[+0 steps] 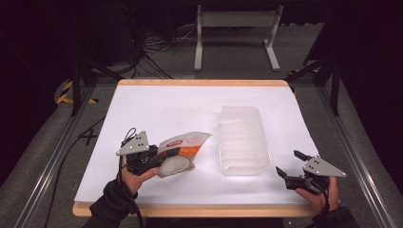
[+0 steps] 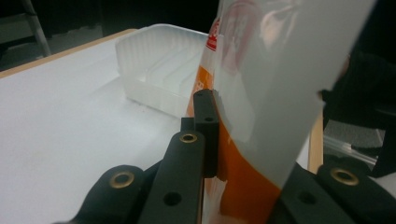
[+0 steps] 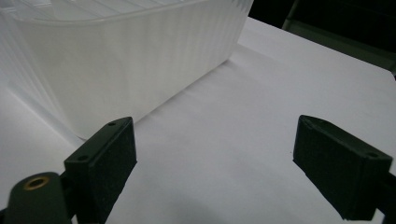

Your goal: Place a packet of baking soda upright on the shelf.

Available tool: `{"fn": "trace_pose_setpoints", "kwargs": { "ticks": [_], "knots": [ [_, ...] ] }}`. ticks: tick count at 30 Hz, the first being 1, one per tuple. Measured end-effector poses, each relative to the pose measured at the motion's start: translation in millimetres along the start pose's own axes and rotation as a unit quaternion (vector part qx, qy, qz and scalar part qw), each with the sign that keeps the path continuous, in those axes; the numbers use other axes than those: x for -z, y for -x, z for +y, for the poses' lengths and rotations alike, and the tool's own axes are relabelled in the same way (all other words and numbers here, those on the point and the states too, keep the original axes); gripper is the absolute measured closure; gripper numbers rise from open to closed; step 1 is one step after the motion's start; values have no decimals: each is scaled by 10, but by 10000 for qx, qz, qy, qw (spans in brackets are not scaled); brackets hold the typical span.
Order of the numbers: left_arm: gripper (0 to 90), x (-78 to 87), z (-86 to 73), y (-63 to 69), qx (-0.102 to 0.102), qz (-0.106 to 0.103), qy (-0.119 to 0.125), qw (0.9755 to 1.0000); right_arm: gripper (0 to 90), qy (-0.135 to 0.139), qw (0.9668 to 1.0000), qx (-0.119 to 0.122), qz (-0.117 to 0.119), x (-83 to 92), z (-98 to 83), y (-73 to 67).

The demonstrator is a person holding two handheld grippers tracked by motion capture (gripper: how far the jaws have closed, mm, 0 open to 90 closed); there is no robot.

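A white and orange plastic pouch (image 1: 184, 147) with a red label is lifted off the white table top (image 1: 166, 109) at the front left. My left gripper (image 1: 159, 160) is shut on the pouch's lower end. In the left gripper view the pouch (image 2: 275, 88) stands up between the black jaws and hides most of the right one. A translucent ribbed plastic tray (image 1: 242, 140) lies empty just right of the pouch. My right gripper (image 1: 288, 163) rests open near the front right corner, pointing at the tray's near wall (image 3: 116, 65), with nothing between its fingers (image 3: 105, 163).
The table's wooden edge (image 1: 199, 210) runs along the front. Bare white surface lies behind the pouch and tray. Beyond the table stand a white metal frame (image 1: 235, 28), cables on the floor (image 1: 152, 52) and dark stands at both sides.
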State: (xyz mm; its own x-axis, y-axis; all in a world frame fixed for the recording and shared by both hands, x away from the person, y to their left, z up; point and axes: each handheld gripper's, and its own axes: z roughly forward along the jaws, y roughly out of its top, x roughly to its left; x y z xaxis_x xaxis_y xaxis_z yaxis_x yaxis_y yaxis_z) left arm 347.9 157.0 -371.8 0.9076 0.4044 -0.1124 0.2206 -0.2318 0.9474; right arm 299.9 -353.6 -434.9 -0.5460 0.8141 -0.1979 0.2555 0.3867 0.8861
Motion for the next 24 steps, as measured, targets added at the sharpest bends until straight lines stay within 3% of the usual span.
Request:
{"fn": "trace_pose_setpoints", "kwargs": {
  "ticks": [6,13,17,18,22,24],
  "knots": [
    [897,-38,83,6,-93,3,142,9999,138,-1,10000,-36,-1,-6,-6,10],
    [898,-162,267,42,-207,-103,506,9985,137,-18,10000,12,-39,2,2,-8],
    [897,-310,387,62,-241,-281,673,9970,141,-21,9999,27,-104,-10,5,-14],
    [898,-402,442,79,-359,-382,722,9960,144,11,9997,-8,-239,-5,5,-3],
    [897,-551,506,65,-330,-488,782,9952,144,24,9994,-120,-338,2,-25,41],
    [897,-681,572,60,-318,-605,891,9937,143,19,9993,-156,-338,5,-36,51]
  ]
}}
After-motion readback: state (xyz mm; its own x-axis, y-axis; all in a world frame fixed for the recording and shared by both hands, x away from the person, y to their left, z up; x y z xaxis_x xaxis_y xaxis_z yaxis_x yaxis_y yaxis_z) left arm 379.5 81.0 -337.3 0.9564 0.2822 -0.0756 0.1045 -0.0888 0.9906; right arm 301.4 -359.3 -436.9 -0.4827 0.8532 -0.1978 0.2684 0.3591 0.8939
